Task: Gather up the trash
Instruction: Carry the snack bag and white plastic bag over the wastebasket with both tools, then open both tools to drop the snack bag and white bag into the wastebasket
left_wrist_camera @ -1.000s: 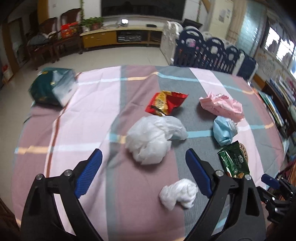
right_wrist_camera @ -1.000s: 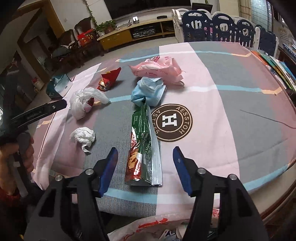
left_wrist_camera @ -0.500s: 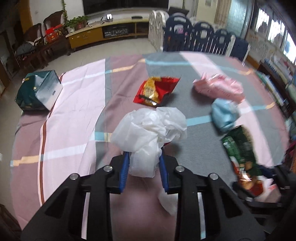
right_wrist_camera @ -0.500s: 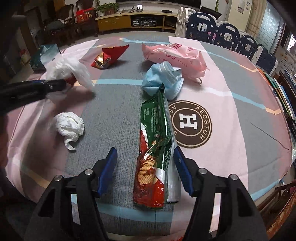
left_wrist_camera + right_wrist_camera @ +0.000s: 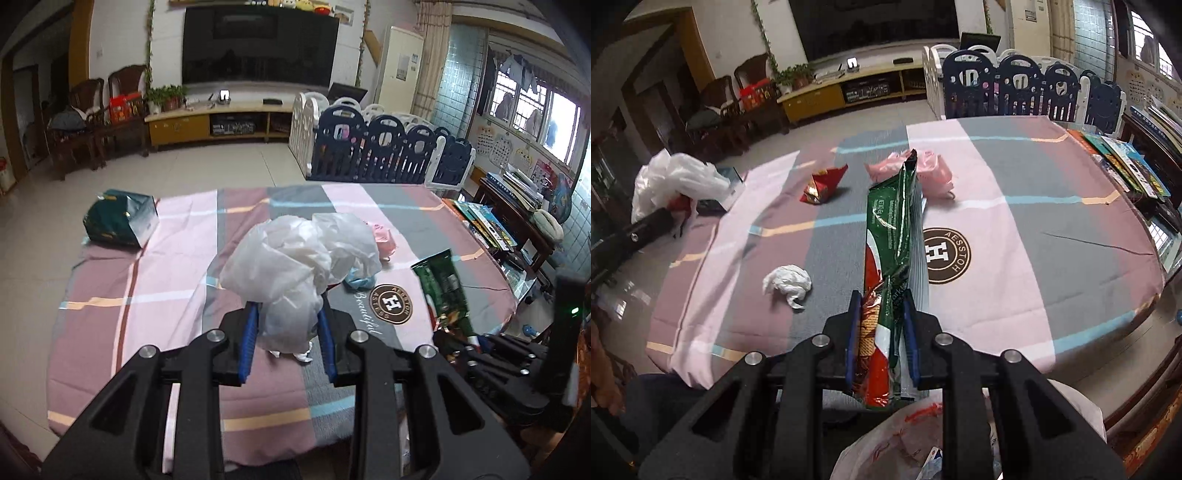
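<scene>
Surface (image 5: 1015, 236): plaid cloth, living room. Left tongs (image 5: 287, 338) clench white plastic bag (image 5: 295, 266); right tongs (image 5: 882, 341) clench green snack packet (image 5: 890, 229).

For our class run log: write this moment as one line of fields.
left gripper: shut on white plastic bag, lifted | right gripper: shut on green snack wrapper | on table: crumpled tissue, red wrapper

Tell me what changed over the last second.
The left gripper shut on the plastic bag and lifted it off the table. The right gripper shut on the green wrapper and raised it. The tissue, red wrapper and pink packet stayed put.
</scene>
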